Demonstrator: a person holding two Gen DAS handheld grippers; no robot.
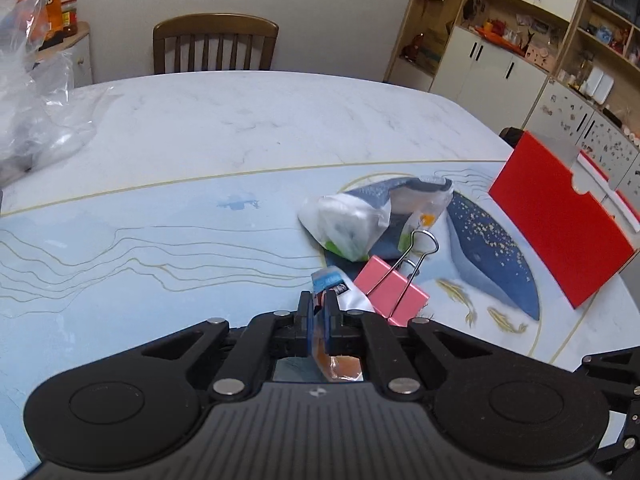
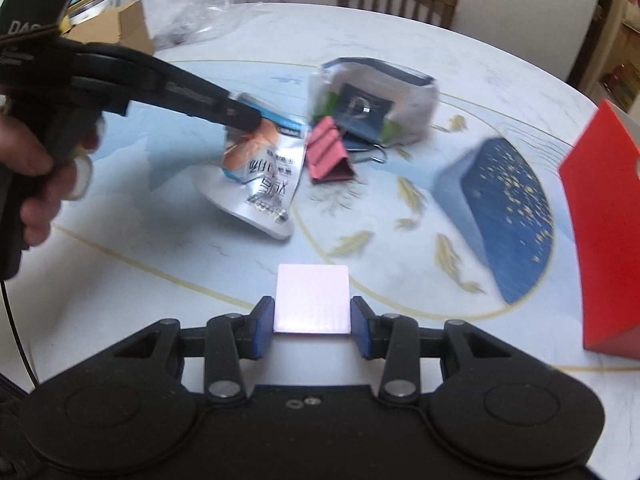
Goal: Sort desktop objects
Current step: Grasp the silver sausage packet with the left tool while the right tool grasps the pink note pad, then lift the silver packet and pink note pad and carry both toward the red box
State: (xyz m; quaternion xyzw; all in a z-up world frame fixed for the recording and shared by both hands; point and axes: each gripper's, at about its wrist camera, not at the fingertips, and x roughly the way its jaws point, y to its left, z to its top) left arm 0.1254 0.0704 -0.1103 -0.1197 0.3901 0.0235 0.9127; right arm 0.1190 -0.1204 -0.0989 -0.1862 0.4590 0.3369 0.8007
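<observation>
Two claws working. The left claw (image 2: 250, 118) is pinching one silver foil snack sachet with orange print (image 2: 260, 172) by its top edge, jaws nearly together, sachet hanging tilted just over the pale blue illustrated surface (image 1: 160, 248); in the left wrist view most of the sachet is hiding behind the fingers. The right claw (image 2: 312, 322) is gripping one pale pink square block (image 2: 313, 298), pads pressing both sides. One pink binder clip (image 1: 394, 292) is lying just beside the sachet. One crumpled white plastic bag (image 1: 348, 224) is sitting behind the clip, contents hard to read. One red box (image 1: 560, 236) is standing near the surface's right edge, cut off in the right wrist view. Left and far surface are lying open.
</observation>
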